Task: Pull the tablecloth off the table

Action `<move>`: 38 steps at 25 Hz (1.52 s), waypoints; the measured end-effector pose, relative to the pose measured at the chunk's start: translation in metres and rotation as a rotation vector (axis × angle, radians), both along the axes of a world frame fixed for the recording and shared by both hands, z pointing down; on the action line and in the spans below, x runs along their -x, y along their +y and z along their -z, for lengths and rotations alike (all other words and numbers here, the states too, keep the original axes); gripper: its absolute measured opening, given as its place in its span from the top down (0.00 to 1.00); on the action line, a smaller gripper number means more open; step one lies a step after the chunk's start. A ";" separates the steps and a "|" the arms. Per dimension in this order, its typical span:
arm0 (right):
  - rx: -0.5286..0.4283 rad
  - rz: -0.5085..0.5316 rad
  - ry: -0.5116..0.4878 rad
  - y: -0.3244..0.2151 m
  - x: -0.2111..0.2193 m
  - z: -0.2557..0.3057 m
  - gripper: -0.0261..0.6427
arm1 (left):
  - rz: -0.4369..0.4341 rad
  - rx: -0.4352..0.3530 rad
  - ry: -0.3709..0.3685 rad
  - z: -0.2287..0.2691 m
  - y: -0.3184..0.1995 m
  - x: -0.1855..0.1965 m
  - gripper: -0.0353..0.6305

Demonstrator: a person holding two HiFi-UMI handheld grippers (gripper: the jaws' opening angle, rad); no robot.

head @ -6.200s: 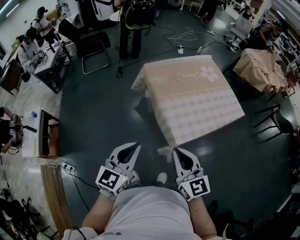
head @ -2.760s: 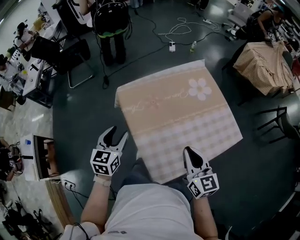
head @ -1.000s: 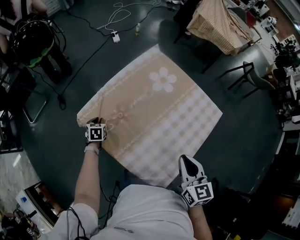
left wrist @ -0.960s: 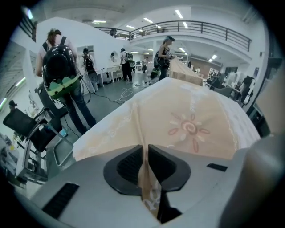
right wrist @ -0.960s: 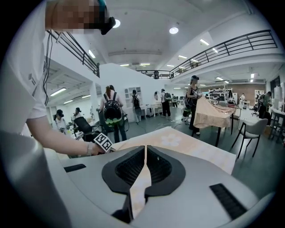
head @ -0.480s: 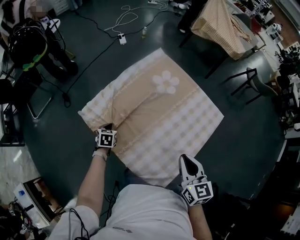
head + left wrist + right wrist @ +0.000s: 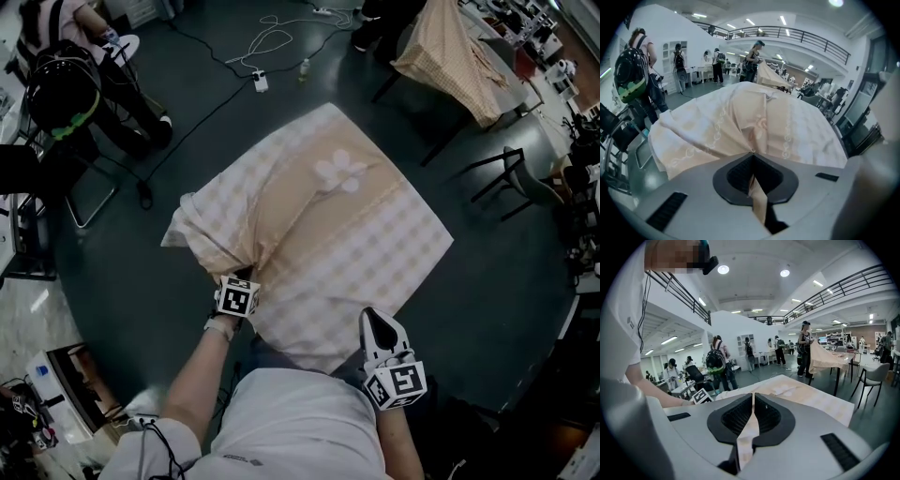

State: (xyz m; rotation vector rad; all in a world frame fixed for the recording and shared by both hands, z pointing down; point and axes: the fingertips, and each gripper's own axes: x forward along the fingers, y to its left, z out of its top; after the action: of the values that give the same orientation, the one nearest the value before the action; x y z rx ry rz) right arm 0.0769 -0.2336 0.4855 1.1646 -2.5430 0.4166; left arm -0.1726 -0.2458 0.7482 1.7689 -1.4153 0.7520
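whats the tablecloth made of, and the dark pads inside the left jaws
The tablecloth looks like thin woven fabric with a matte finish: it bunches into soft folds where pinched. The pads are probably black rubber or plastic, matte, with fine ridges showing; the exact material is unclear.

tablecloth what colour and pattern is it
The tablecloth has a beige band with a white flower and pale checks beside it; the head view shows it best.
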 end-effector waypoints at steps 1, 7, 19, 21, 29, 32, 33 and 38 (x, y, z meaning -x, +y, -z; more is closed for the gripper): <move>-0.001 0.004 -0.003 -0.001 -0.001 -0.001 0.92 | -0.006 -0.001 0.009 -0.001 0.004 -0.009 0.93; 0.006 0.037 -0.007 0.001 -0.007 -0.004 0.92 | -0.066 0.017 0.037 0.008 0.034 -0.058 0.93; 0.054 0.163 0.028 -0.009 -0.007 -0.032 0.92 | -0.284 0.195 0.160 -0.008 0.120 -0.171 0.93; 0.062 0.221 0.062 -0.015 0.007 -0.037 0.92 | -0.299 0.221 0.173 -0.007 0.128 -0.179 0.93; 0.075 0.516 0.287 -0.082 0.098 -0.084 0.72 | -0.241 0.247 0.222 -0.009 0.128 -0.186 0.93; 0.111 0.569 0.365 -0.115 0.137 -0.113 0.65 | -0.188 0.224 0.293 -0.008 0.126 -0.183 0.93; 0.122 0.582 0.391 -0.126 0.149 -0.123 0.63 | -0.170 0.216 0.305 -0.007 0.125 -0.183 0.93; 0.186 0.650 0.549 -0.170 0.198 -0.184 0.59 | -0.139 0.177 0.283 -0.006 0.123 -0.184 0.93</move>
State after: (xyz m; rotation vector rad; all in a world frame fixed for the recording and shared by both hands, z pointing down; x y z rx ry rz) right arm -0.1209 -0.4039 0.6692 0.2806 -2.1630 0.1347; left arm 0.0111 -0.1232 0.7546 1.7676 -1.0174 0.6462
